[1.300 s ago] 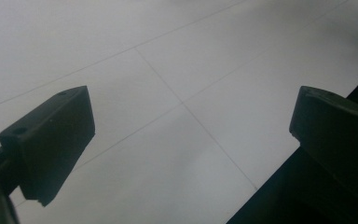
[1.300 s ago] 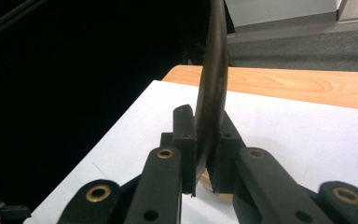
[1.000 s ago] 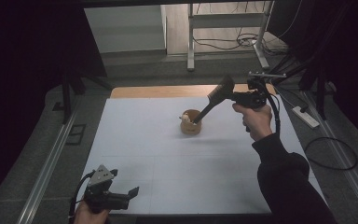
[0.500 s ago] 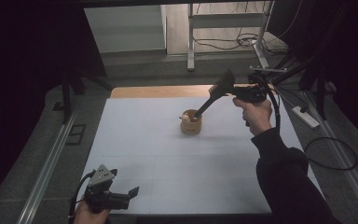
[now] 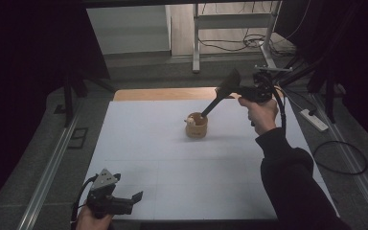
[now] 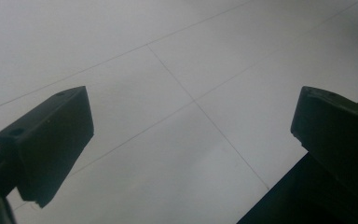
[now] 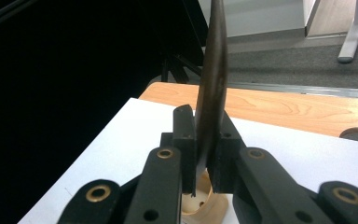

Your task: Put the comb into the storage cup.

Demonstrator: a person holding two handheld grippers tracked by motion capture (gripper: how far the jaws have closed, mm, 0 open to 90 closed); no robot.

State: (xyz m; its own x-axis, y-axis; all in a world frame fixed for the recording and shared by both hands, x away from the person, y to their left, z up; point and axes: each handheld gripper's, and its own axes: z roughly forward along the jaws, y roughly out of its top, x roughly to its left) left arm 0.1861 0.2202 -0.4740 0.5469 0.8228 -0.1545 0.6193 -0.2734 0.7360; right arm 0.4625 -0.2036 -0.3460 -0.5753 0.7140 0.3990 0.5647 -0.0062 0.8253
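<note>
High view: your right gripper (image 5: 219, 95) is clamped on a dark flat spatula (image 5: 216, 98), its lower end in the small tan wooden cup (image 5: 196, 126) mid-mat; whether going in or out, unclear. Left gripper (image 5: 133, 197) idles near the edge, jaws apart

The table (image 5: 139, 158) is covered in a matt white sheet with fine seams; bare light wood strip (image 5: 163, 94) at its 12 o'clock edge; wooden cup (image 5: 196, 127); dark glossy spatula (image 7: 212, 79); matt black plastic jaws.

Wooden cup (image 5: 196, 126) stands mid-table (image 5: 139, 143); right gripper (image 5: 230, 93) is behind and right of the cup, left gripper (image 5: 124, 203) well before it, leftward.
</note>
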